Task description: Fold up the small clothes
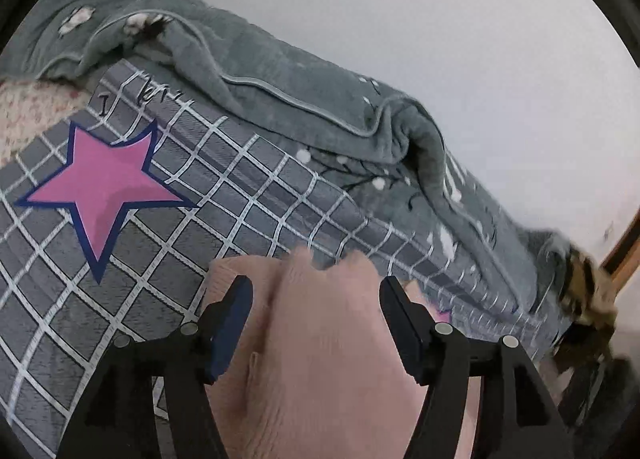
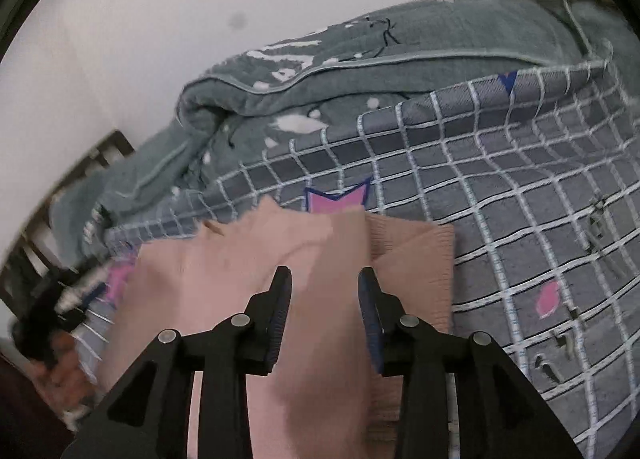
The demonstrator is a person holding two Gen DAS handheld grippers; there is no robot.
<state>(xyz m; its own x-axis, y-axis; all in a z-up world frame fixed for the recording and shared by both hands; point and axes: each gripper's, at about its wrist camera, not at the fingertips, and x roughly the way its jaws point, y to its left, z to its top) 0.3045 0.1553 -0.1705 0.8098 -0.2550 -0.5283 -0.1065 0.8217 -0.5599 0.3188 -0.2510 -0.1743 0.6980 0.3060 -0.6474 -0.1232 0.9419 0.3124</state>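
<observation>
A small pink knitted garment [image 1: 320,359] lies on a grey checked bed sheet [image 1: 160,259] with pink stars. In the left wrist view its cloth bulges up between the two fingers of my left gripper [image 1: 316,287]. Those jaws stand wide apart and the pads do not pinch the cloth. In the right wrist view the garment [image 2: 224,259] lies partly folded, with a ribbed edge [image 2: 416,255] on the right. My right gripper [image 2: 324,279] hovers just over it, jaws apart, with only flat cloth beneath. The garment's near part is hidden behind both grippers.
A rumpled grey blanket [image 1: 320,99] lies along the far side of the bed against a white wall [image 1: 440,19]. A floral pillow [image 1: 28,115] sits at the left. A blurred hand with a dark tool [image 2: 52,319] shows at the left edge of the right wrist view.
</observation>
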